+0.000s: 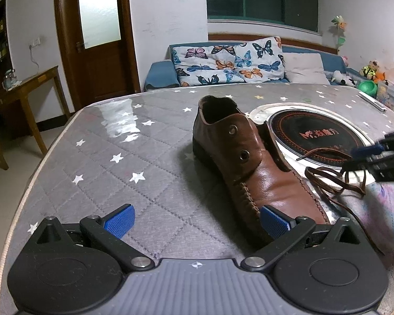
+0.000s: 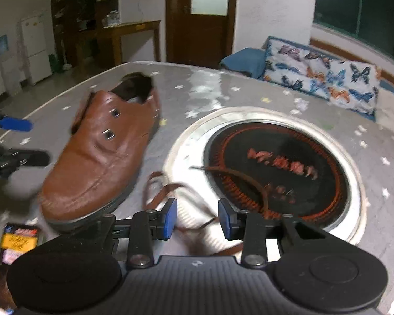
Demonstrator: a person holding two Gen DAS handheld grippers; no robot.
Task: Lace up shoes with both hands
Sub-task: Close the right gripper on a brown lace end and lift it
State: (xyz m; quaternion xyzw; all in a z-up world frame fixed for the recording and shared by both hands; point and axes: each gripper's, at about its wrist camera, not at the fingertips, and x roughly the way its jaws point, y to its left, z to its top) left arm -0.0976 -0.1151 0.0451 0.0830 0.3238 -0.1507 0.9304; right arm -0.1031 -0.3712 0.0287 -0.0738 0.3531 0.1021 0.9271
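Note:
A brown leather shoe [image 1: 252,168] lies on the grey starred table, toe toward me, its eyelets bare. It also shows in the right wrist view [image 2: 99,155]. A loose brown lace [image 1: 336,181] lies in loops to the right of the shoe, partly over the round cooktop; in the right wrist view the lace [image 2: 176,191] lies just ahead of the fingers. My left gripper [image 1: 197,219] is open wide and empty, its right pad [image 1: 274,219] by the shoe's toe. My right gripper [image 2: 197,216] is open above the lace; the view is blurred.
A round black induction cooktop [image 2: 281,173] with a steel rim is set in the table [image 1: 144,162] right of the shoe. A sofa with butterfly cushions [image 1: 228,63] stands behind. A colourful packet [image 2: 18,239] lies at the near left edge.

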